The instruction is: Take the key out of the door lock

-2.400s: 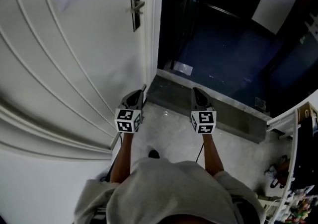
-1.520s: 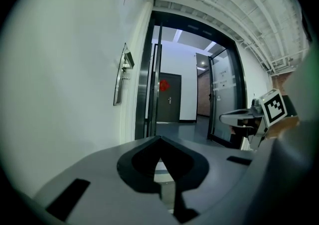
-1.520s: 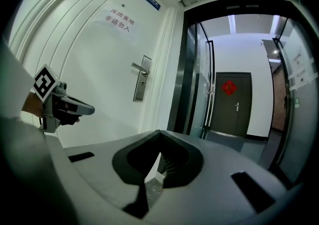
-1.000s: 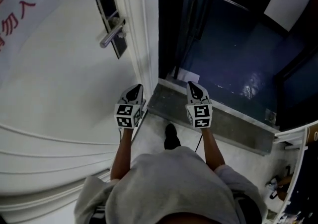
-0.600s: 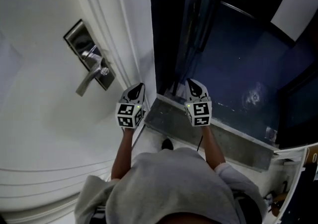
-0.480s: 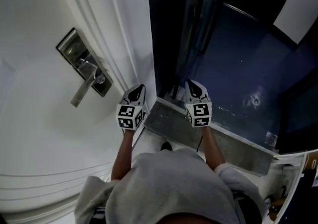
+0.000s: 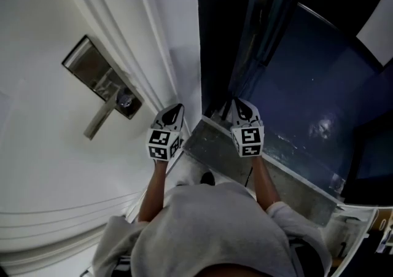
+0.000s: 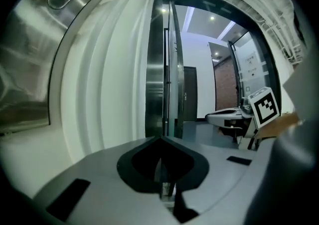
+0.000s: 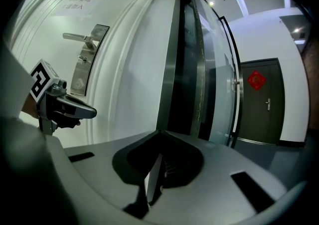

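Observation:
The metal lock plate (image 7: 98, 76) sits on the white door (image 7: 55, 165), with its lever handle (image 7: 103, 117) hanging down-left. A small round metal piece (image 7: 126, 101) shows beside the lever; I cannot tell if it is the key. My left gripper (image 7: 177, 109) hovers right of the lock, near the door's edge, shut and empty. My right gripper (image 7: 239, 104) is shut and empty over the stone threshold (image 7: 215, 147). In the left gripper view the jaws (image 8: 161, 140) meet, and the lock plate (image 8: 30, 44) looms at upper left. The right gripper view shows shut jaws (image 9: 158, 133), the lock plate (image 9: 89, 57) and the left gripper (image 9: 67, 108).
The door stands open onto a dark corridor with a blue floor (image 7: 307, 85). A metal door frame and glass panel (image 9: 199, 69) stand straight ahead. A dark door with a red ornament (image 9: 256, 99) is farther off. The person's shoe (image 7: 207, 178) is by the threshold.
The person has stepped closer to the door, so the lock plate looks larger and nearer to the left gripper. Both grippers stay shut and side by side.

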A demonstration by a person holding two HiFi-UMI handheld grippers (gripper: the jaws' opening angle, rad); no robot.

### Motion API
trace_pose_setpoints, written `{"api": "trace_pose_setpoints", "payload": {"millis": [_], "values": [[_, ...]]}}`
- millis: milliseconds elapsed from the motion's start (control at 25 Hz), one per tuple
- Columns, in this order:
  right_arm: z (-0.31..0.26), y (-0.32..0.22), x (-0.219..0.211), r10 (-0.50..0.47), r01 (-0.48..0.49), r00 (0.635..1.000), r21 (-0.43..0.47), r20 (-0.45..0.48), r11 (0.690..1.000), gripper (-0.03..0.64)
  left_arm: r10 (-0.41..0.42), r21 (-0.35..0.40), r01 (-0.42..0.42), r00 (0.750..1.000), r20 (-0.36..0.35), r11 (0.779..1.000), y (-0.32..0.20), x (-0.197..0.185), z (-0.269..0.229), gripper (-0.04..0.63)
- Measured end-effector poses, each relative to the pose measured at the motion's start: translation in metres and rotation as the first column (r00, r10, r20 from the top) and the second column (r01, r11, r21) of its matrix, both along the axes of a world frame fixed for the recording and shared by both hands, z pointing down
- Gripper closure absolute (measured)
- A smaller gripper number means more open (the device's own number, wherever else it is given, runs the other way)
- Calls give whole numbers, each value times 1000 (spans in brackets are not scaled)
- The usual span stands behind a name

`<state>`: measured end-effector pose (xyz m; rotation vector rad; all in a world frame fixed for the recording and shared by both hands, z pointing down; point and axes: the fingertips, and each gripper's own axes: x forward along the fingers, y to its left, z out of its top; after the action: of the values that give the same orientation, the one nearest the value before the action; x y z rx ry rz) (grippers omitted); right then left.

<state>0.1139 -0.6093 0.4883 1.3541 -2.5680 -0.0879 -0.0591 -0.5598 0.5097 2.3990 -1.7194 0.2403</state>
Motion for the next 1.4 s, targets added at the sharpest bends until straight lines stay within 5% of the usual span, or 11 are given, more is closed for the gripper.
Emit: {"api": "trace_pose_setpoints", "payload": {"millis": [480,1080,1400], "values": [[-2,44,-91,-198,198,980,5,-4,980,594,-153,17,153,988,5,988,68,-70,-8,578],[-25,128,-237,-529,528,848,64,5,847,594,-447,94,444,895,7,891,181,-171,-36,578],[-51,144,-255,-567,567,823,143,-45,811,594,-458,114,455,889,-3,883,190,-180,-43,578]]}}
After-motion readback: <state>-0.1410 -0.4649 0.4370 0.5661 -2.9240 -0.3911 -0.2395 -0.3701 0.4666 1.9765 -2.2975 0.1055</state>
